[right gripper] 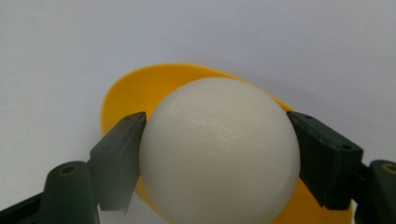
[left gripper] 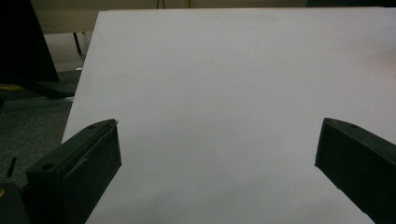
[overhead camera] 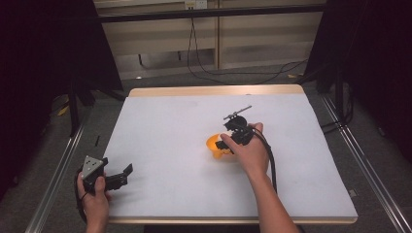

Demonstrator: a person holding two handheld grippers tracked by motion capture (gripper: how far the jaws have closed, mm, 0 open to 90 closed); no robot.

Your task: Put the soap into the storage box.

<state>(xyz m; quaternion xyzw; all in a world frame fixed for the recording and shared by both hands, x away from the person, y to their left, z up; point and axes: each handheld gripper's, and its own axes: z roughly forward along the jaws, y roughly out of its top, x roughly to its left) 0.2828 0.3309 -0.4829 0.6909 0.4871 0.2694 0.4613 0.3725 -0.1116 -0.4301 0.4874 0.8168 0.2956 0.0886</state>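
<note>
- One white ball (right gripper: 219,151) sits clamped between the two black jaws of the right gripper (right gripper: 218,158); each jaw presses flat against a side of the ball.
- The ball sits over a yellow bowl (right gripper: 135,88), whose rim curves behind it on the far side. Whether the ball touches the bowl's inner surface cannot be told.
- In the high view the bowl (overhead camera: 213,143) lies on the white table top (overhead camera: 165,131), slightly right of centre, partly hidden by the right gripper (overhead camera: 228,143) and the right hand (overhead camera: 250,154) holding it.
- A black cable (overhead camera: 270,160) trails from that gripper along the forearm toward the near edge.
- The left gripper (overhead camera: 125,174) rests at the near left corner of the table, well apart from the bowl, held by the left hand (overhead camera: 93,198).
- Its jaws are spread wide with nothing between them, bare table surface (left gripper: 219,107) showing in the gap.
- A grey three-cornered plate (overhead camera: 91,167) tops the left gripper.
</note>
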